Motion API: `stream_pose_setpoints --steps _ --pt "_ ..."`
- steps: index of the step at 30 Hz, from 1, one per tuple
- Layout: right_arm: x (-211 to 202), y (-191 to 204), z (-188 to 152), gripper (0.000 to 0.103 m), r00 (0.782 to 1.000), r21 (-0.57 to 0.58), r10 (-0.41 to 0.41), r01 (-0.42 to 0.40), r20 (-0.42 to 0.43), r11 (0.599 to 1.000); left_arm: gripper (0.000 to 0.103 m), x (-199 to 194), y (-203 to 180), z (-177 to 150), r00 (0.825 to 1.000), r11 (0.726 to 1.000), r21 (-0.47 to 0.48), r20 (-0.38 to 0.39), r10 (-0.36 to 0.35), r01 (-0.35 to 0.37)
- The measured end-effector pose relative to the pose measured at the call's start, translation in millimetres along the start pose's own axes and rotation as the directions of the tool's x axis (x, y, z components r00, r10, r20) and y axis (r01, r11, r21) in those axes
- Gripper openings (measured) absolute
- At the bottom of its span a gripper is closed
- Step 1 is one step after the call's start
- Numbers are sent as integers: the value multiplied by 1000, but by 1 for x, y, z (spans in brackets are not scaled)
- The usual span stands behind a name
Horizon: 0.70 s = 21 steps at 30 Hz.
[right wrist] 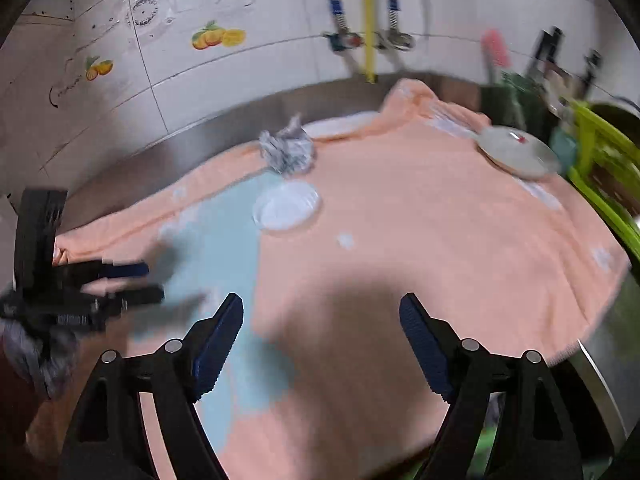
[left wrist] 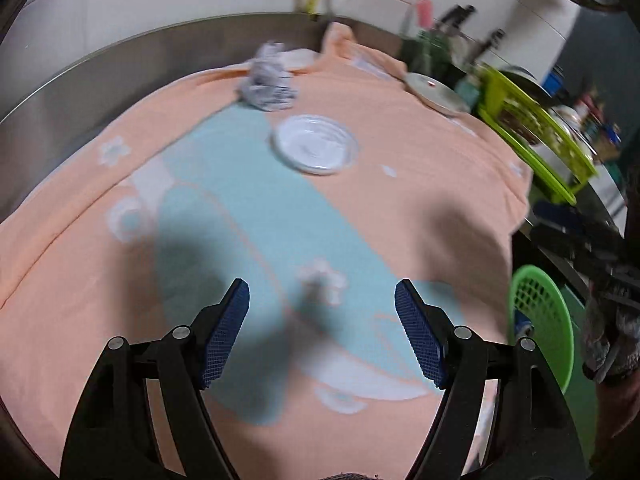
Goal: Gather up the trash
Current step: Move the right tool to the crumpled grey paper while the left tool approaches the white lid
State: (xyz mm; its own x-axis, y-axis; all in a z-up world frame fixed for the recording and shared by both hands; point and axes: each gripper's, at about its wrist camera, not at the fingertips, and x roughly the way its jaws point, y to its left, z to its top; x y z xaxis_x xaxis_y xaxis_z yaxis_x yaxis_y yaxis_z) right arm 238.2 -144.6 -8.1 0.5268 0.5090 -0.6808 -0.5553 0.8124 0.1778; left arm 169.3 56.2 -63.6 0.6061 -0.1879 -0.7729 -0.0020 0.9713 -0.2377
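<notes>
A crumpled grey-white paper wad point(left wrist: 267, 80) lies at the far side of a peach and light-blue towel point(left wrist: 420, 184); it also shows in the right wrist view point(right wrist: 287, 150). A clear plastic lid point(left wrist: 316, 144) lies just in front of it, also seen from the right point(right wrist: 287, 205). My left gripper point(left wrist: 322, 304) is open and empty above the towel's near part. My right gripper point(right wrist: 321, 316) is open and empty, well short of the lid. The left gripper appears at the left of the right wrist view point(right wrist: 136, 284).
A round green basket point(left wrist: 540, 320) sits low at the right of the towel. A lime green crate point(left wrist: 532, 128) with dishes stands at the right. A white round lid point(right wrist: 516, 152) rests on the towel's far right. A white plate point(right wrist: 340, 126) lies behind the wad. Tiled wall behind.
</notes>
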Motion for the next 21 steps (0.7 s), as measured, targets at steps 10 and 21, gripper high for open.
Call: stream_pose_setpoints --steps 10,21 --pt "104 32 86 89 995 -96 98 -98 -13 991 74 33 37 -2 1000 997 -79 3 17 -17" --pt "193 32 138 90 990 -101 122 -129 -70 986 75 37 42 -7 999 998 -53 36 28 -27"
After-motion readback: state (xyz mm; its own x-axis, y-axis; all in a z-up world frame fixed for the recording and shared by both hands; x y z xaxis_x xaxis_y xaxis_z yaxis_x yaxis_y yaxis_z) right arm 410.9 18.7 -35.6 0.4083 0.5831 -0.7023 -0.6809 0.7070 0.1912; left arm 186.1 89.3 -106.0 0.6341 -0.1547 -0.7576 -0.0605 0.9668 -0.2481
